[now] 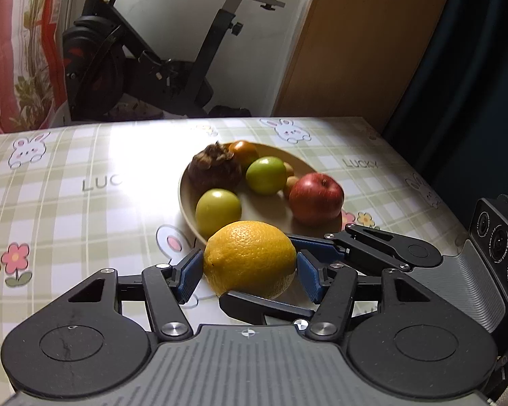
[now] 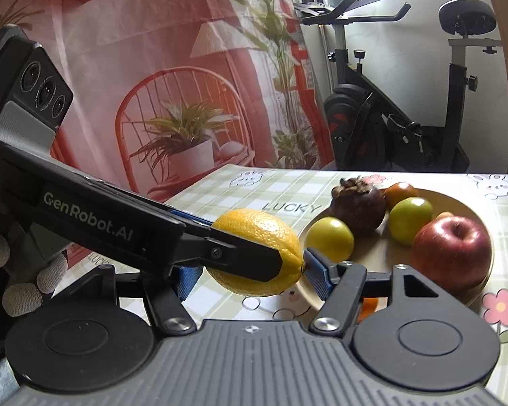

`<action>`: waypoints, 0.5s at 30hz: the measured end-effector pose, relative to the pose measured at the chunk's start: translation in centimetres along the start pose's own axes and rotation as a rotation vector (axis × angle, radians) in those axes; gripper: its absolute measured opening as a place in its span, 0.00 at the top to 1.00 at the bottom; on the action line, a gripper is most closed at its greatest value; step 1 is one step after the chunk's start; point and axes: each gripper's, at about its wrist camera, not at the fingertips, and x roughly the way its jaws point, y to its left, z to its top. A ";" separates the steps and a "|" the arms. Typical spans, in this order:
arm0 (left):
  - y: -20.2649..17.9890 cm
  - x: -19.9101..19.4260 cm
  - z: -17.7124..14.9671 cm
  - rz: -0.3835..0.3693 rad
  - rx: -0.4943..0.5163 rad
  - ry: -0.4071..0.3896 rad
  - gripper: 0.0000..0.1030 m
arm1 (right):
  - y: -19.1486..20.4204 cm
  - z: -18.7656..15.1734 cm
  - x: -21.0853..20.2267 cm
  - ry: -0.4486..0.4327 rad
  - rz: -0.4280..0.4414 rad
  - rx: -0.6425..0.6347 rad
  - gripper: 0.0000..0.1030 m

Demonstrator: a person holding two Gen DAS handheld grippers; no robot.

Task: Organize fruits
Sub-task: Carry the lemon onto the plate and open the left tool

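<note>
A yellow orange [image 1: 250, 257] [image 2: 257, 233] hangs just above the checked tablecloth, at the near rim of a tan plate [image 1: 183, 189] [image 2: 457, 199]. My left gripper [image 1: 250, 265] is shut on it, with a blue pad at each end. My right gripper [image 2: 250, 272] comes in from the right and is also shut on it. One of its fingers [image 1: 254, 304] passes under the fruit. On the plate lie a red apple [image 1: 316, 198] [image 2: 452, 253], two green fruits [image 1: 266, 174] [image 1: 218, 211], a dark mangosteen [image 1: 215, 167] and a small orange-brown fruit [image 1: 244, 152].
An exercise bike [image 1: 118, 61] [image 2: 389, 115] stands beyond the table's far edge, beside a wooden panel [image 1: 355, 50]. A printed red curtain [image 2: 152, 67] hangs on the left. A gloved hand [image 2: 17, 270] holds the left gripper's body. The table's right edge [image 1: 433, 189] runs near the plate.
</note>
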 end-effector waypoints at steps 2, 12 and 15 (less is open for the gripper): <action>-0.2 0.7 1.1 -0.013 -0.009 -0.012 0.39 | -0.8 0.9 0.1 -0.011 -0.029 -0.004 0.35; -1.8 5.9 4.8 -0.033 -0.003 0.009 0.41 | -4.8 2.5 1.5 0.021 -0.180 -0.026 0.35; -1.4 6.6 5.1 -0.032 -0.031 0.006 0.42 | -5.3 2.6 2.0 0.028 -0.214 -0.046 0.35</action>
